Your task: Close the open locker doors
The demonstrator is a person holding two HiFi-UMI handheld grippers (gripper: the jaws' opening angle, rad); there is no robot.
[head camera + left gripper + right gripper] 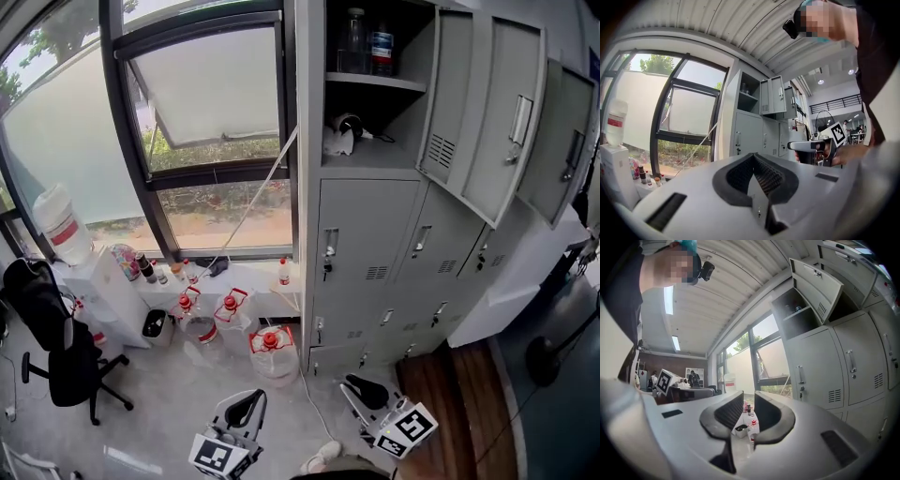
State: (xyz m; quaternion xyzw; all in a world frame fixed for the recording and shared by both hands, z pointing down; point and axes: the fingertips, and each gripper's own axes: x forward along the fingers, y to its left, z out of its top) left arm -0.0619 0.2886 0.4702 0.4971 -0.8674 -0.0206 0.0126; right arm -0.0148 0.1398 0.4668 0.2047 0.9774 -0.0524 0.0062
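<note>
Both grippers hang low, well below the locker bank (375,244), so I'd guess no door has been reached for yet. The open locker doors (480,108) are in the bank's top row, swung out to the right. The left gripper (249,401) has its jaws pinched together on nothing; the right gripper (358,386) shows a narrow gap, also empty. That makes sense, since pushing doors needs no grip. The bottles (367,42) in the bank's open top compartment have labels too small to read.
</note>
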